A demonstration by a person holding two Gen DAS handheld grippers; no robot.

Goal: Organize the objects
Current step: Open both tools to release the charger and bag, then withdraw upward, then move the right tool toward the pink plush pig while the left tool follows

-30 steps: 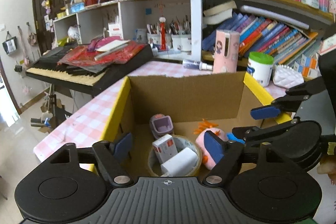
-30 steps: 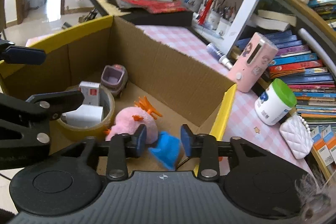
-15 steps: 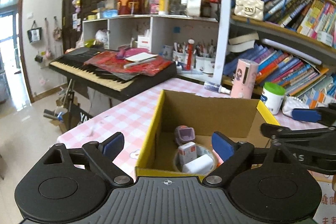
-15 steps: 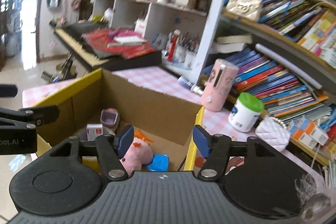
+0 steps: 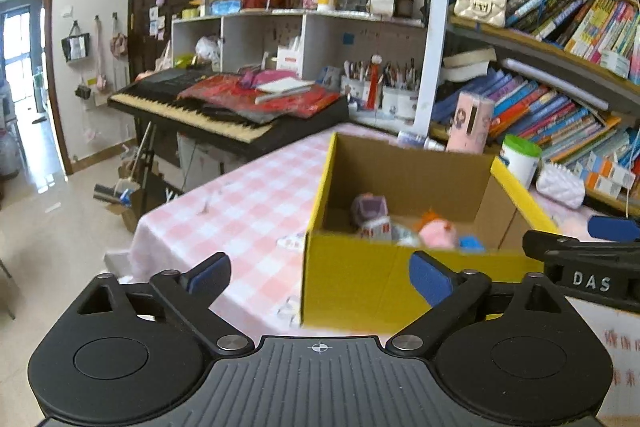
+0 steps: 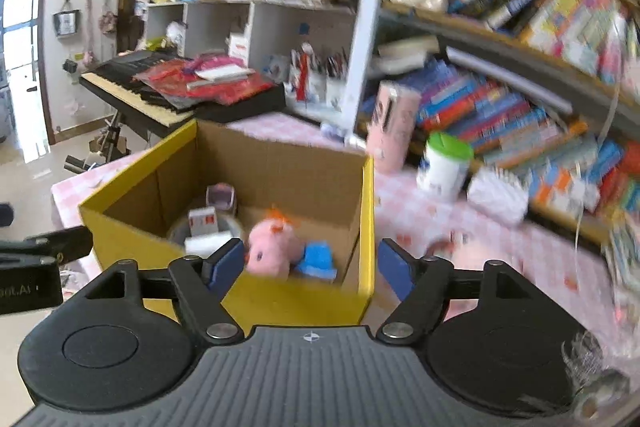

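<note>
A yellow cardboard box (image 5: pixel 352 279) (image 6: pixel 280 301) stands on the pink checked tablecloth (image 5: pixel 248 211). Inside lie a pink plush toy (image 6: pixel 272 249) (image 5: pixel 438 233), a blue piece (image 6: pixel 318 259), a purple toy (image 6: pixel 220 197), a roll of tape (image 6: pixel 230 225) and a small red-and-white carton (image 6: pixel 202 221). My left gripper (image 5: pixel 320 275) hangs in front of the box's near wall, its jaws still opening, nothing between them. My right gripper (image 6: pixel 310 265) is also back from the box, jaws opening and empty. The right gripper's finger (image 5: pixel 612 229) shows in the left wrist view at the right edge.
Behind the box stand a pink case (image 5: pixel 470 125), a green-lidded white jar (image 5: pixel 520 159) and a white quilted pouch (image 5: pixel 560 185). Bookshelves (image 5: pixel 560 107) fill the right. A keyboard (image 5: pixel 224 111) with red cloth sits at the left. Floor lies beyond the table's left edge.
Both grippers pulled back out of the box and rose a little; the right one let go of the blue piece and the plush, and both sets of jaws widened.
</note>
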